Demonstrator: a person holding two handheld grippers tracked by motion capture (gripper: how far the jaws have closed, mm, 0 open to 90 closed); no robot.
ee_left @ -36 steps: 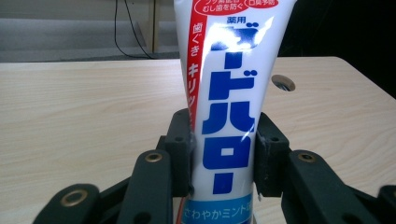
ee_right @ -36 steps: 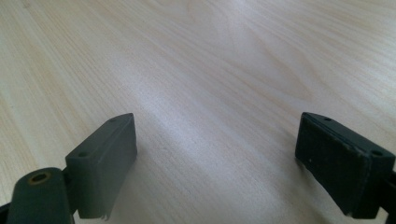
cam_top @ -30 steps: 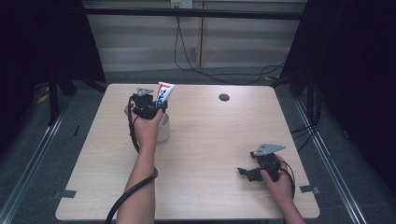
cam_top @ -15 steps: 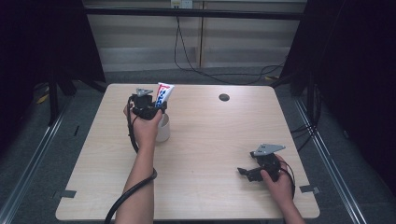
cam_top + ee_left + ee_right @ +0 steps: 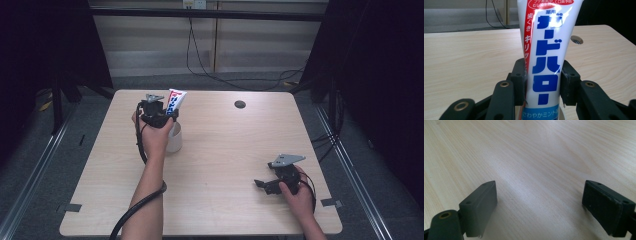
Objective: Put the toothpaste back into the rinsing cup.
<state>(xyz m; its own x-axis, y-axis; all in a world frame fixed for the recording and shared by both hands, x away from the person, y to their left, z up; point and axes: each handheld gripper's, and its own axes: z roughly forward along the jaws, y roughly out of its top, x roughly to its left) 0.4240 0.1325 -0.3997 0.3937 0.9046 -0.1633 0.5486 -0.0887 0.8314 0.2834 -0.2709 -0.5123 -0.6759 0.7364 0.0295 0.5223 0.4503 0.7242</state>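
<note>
Over on the left, the left gripper (image 5: 159, 111) is clamped on the toothpaste tube (image 5: 174, 102), pads pressed to both flanks, and the tube stands upright with its lower end down inside the white cup (image 5: 174, 141) near the table's (image 5: 225, 150) far-left corner. Looks like the placing is nearly done: tube in the cup, only the release and pull-away left, and whether its cap rests on the cup's bottom I can't tell. Moving right, a small dark hole (image 5: 240, 104) near the far edge, then the right gripper (image 5: 265, 185) resting low at the near-right, jaws wide apart, nothing between them
</note>
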